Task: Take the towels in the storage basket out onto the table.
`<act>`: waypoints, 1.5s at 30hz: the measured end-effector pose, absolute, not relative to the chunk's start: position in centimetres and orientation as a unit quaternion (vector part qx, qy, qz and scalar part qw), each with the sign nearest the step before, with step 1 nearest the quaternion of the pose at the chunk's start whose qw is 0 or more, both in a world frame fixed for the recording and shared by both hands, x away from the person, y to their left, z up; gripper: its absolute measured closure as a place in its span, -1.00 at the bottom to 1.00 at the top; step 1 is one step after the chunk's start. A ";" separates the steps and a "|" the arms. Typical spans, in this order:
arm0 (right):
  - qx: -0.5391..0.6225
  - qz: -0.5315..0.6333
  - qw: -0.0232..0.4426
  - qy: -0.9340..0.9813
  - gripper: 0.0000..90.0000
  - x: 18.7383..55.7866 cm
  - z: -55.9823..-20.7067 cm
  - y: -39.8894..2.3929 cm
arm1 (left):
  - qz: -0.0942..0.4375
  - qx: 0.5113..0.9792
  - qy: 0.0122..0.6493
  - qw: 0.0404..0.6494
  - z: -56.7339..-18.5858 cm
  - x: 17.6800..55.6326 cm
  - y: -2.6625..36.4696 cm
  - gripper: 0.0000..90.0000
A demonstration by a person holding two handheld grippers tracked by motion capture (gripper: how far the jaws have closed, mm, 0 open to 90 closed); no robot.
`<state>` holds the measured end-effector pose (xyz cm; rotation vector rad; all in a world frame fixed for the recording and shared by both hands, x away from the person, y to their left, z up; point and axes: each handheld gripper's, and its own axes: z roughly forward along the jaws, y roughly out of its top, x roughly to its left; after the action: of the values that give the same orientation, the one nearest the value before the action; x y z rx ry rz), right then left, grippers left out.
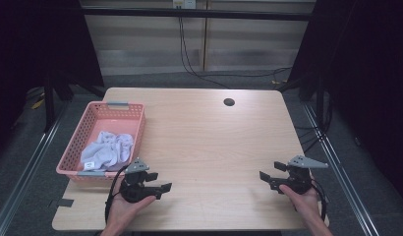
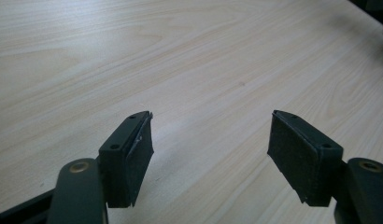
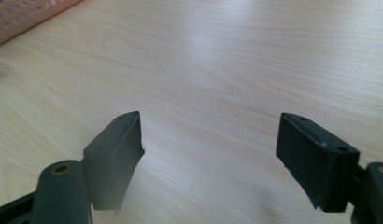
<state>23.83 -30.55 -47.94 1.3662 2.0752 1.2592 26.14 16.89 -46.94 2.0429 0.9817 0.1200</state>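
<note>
A pink plastic basket [image 1: 86, 125] stands at the table's left edge, with a heap of white and pale lilac cloth [image 1: 108, 150] inside it. My left gripper [image 1: 162, 189] rests just in front of the basket, near the table's front edge, pointing right; its jaws stand open with nothing between them [image 2: 210, 140]. My right gripper [image 1: 268, 176] sits at the front right, pointing left toward the middle, also open and empty [image 3: 210, 140]. A corner of the pink basket [image 3: 21, 18] shows at the top left of the right gripper view.
The light wooden table [image 1: 204, 147] has a round dark cable hole [image 1: 229, 102] near its far edge. A piece of grey tape [image 1: 66, 202] sticks out at the front left corner. Black cables [image 1: 189, 59] hang down behind the table.
</note>
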 end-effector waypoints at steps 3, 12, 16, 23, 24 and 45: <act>0.474 0.431 0.173 0.748 -0.53 24.0 -48.2 -30.3 | 0.053 0.816 0.398 0.416 -46.9 26.2 16.9 -0.40; 0.463 0.435 0.167 0.754 -0.60 23.6 -47.9 -30.0 | 0.064 0.816 0.389 0.422 -46.2 25.5 17.0 -0.43; 0.458 0.433 0.163 0.759 -0.64 23.5 -47.8 -29.8 | 0.061 0.812 0.388 0.432 -45.2 25.1 17.2 -0.43; 0.448 0.432 0.150 0.768 -0.64 23.2 -47.8 -29.3 | 0.081 0.807 0.385 0.441 -43.0 25.4 18.8 -0.48; 0.451 0.430 0.146 0.768 -0.64 23.2 -47.9 -29.3 | 0.081 0.805 0.386 0.443 -42.8 25.6 19.1 -0.50; 0.444 0.422 0.137 0.778 -0.64 23.3 -48.1 -28.8 | 0.120 0.777 0.481 0.388 -38.6 30.7 29.5 -0.62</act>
<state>23.29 -28.80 -48.09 1.2853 2.2522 1.2221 30.69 29.51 -38.62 1.9767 1.2227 0.3040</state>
